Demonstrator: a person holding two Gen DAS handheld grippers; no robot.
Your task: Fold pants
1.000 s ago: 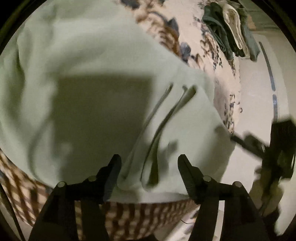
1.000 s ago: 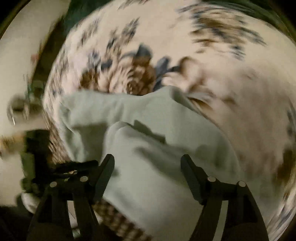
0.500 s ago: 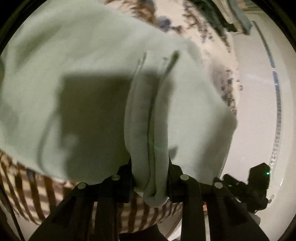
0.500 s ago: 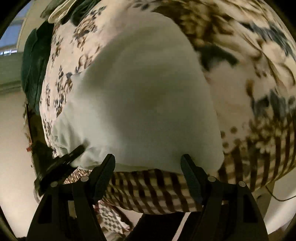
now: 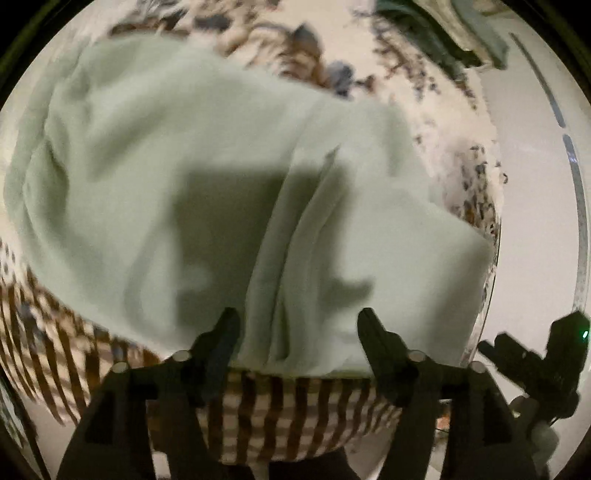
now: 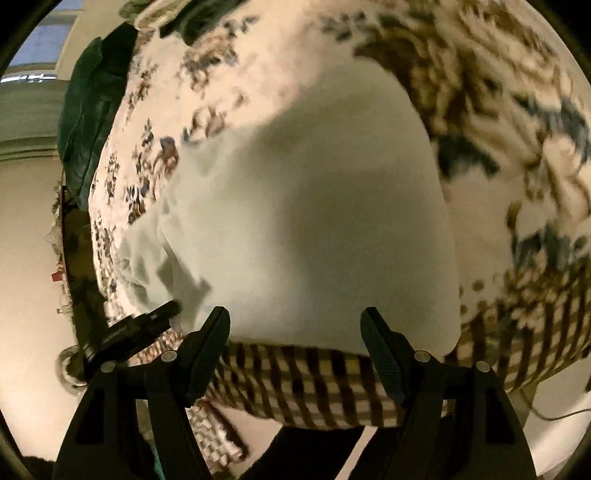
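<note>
The pale green pants [image 5: 207, 177] lie folded on a bed with a floral and checked cover. In the left wrist view my left gripper [image 5: 297, 328] is open, its fingers either side of a bunched ridge of fabric at the pants' near edge, not gripping it. In the right wrist view the pants [image 6: 325, 206] show as a smooth folded pad. My right gripper [image 6: 295, 326] is open and empty at their near edge. The left gripper's tip [image 6: 147, 325] shows at the pants' left corner.
The bed cover [image 6: 332, 387] has a brown checked border hanging over the near edge. A pile of dark green and cream clothes [image 5: 443, 33] lies at the far end of the bed. The right gripper [image 5: 535, 362] shows beside the bed over the pale floor.
My left gripper was shut on the bunched fold half a second ago and has opened, letting the fabric go. The right gripper stayed open and shifted slightly at the near edge.
</note>
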